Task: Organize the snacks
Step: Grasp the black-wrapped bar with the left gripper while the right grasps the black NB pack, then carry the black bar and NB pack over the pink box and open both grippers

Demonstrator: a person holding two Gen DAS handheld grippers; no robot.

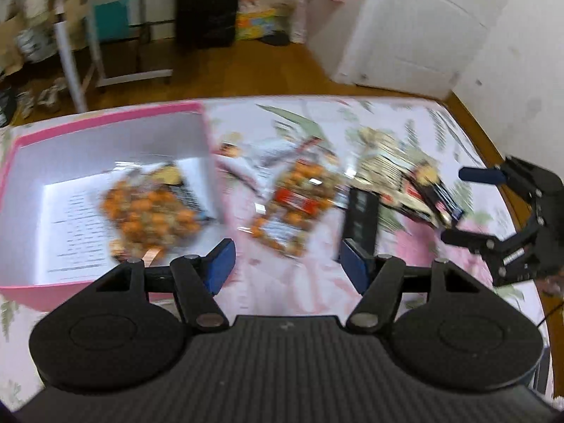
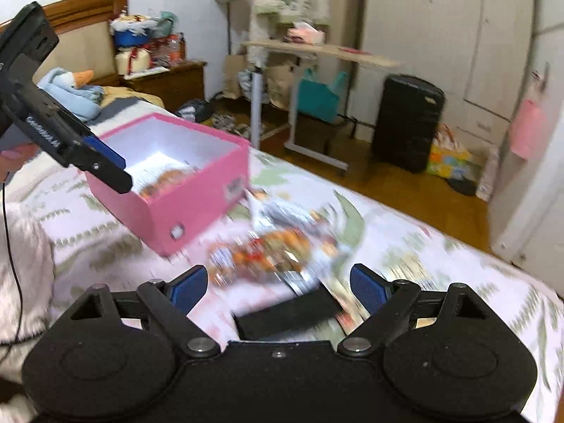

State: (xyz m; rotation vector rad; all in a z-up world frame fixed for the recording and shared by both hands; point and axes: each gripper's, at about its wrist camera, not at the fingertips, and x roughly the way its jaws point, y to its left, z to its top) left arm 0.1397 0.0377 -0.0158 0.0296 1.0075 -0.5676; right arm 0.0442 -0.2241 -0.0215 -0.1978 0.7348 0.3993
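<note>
A pink box (image 1: pixel 105 120) with a white inside stands on the floral bedspread and holds one orange snack bag (image 1: pixel 148 215). My left gripper (image 1: pixel 285 264) is open and empty, just right of the box's near corner. A second orange snack bag (image 1: pixel 292 204), a black packet (image 1: pixel 361 218) and other packets (image 1: pixel 398 176) lie on the bed to the right. My right gripper (image 2: pixel 278 289) is open and empty above the black packet (image 2: pixel 289 313) and the orange bag (image 2: pixel 271 250); it also shows in the left wrist view (image 1: pixel 458 204). The pink box (image 2: pixel 197 201) is to its left.
The bed's edge runs behind the snacks, with wooden floor beyond. A folding table (image 2: pixel 317 53), a black suitcase (image 2: pixel 405 123) and a white wardrobe (image 2: pixel 458 35) stand across the room. The left gripper (image 2: pixel 120 172) hangs over the box in the right wrist view.
</note>
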